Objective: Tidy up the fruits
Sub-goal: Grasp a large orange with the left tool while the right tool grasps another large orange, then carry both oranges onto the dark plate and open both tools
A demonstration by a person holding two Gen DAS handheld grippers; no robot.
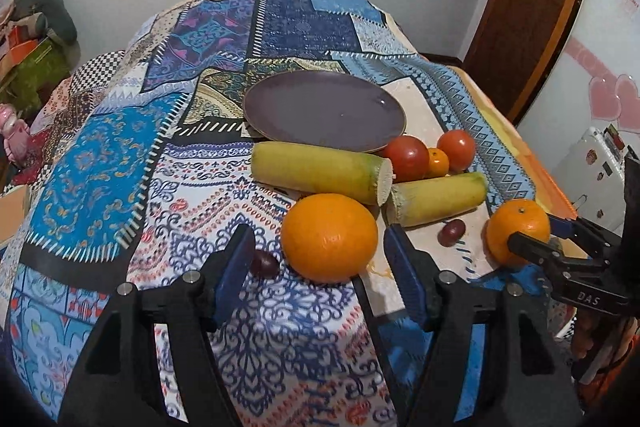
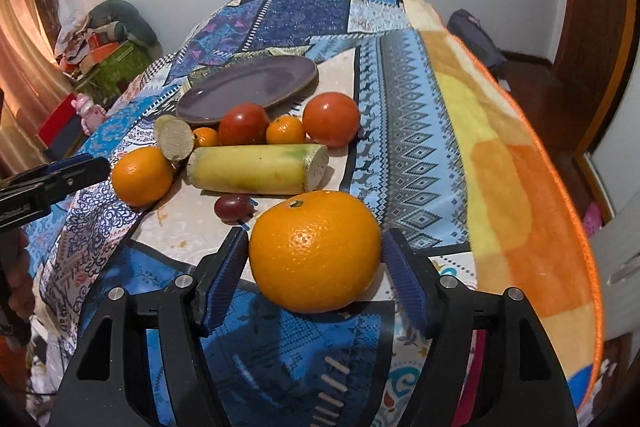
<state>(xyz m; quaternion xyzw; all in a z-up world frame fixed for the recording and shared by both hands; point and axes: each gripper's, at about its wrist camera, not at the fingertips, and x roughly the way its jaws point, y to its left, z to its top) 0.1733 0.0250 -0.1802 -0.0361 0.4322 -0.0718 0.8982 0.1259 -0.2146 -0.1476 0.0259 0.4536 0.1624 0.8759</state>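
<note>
My right gripper (image 1: 538,233) bears the letters "DAS" on its side. On the patterned cloth (image 1: 100,155) I count two large oranges, two small ones, two tomatoes, two cut yellow-green stalks, two dark grapes and one purple plate (image 1: 324,109). My left gripper (image 1: 320,251) gapes around one orange (image 1: 329,238); my right gapes around the other orange (image 2: 315,250), neither touching.

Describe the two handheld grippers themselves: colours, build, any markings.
Both are matte black plastic. The left gripper and right gripper each have two angular fingers lined with ribbed blue pads, and round silver bolt heads at the joints. Seen from the left camera, white "DAS" lettering marks the right gripper's side.
</note>
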